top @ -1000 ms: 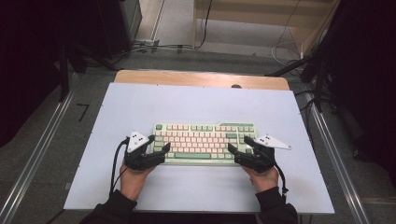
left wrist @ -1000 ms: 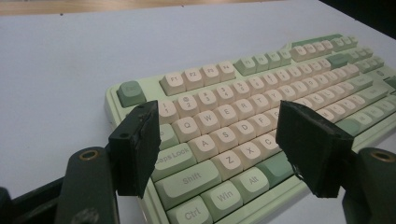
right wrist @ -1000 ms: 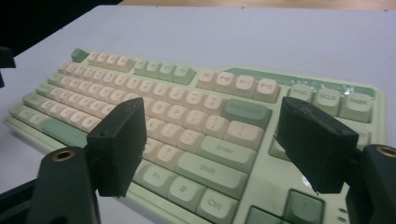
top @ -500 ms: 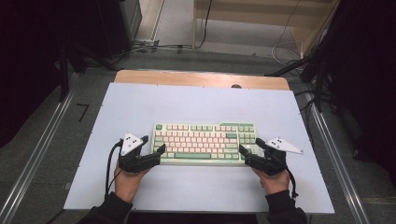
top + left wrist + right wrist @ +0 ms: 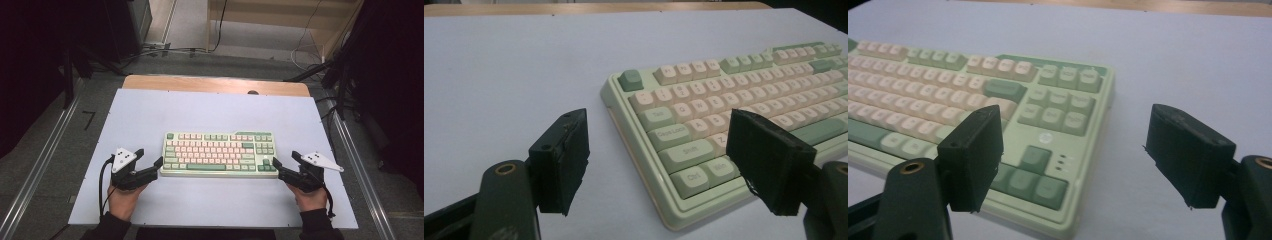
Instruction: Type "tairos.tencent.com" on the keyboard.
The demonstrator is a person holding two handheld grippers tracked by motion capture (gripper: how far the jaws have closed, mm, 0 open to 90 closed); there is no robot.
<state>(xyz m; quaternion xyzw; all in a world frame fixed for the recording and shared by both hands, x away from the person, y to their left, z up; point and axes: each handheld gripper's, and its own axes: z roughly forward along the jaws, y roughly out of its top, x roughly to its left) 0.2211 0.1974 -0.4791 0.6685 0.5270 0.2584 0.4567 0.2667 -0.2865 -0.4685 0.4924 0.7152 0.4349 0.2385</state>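
The desk (image 5: 210,117) is covered by a pale sheet, with a strip of bare wood seen along its far edge; the room around it is mostly lost in darkness, so little can be made out there beyond some cables on the floor. The keyboard (image 5: 220,154) is laid flat at the middle of the near half of the desk, long side facing the person; cream keys and green keys can be told apart, but most legends are too blurred to be read; in the gripper views its far ends are cut off by the frame.

The left hand-held gripper (image 5: 150,167) is held low at the keyboard's left end, pointed inward at the near left corner; its jaws have just been opening and are spread wide, released, with the corner seen between them but not pressed by either pad. The right hand-held gripper (image 5: 283,169) is mirrored at the right end, just beside the near right corner; its jaws are also spread and nothing is clamped. Both forearms are cut off at the bottom edge; each hand is wrapped around its gripper body, knuckles up.
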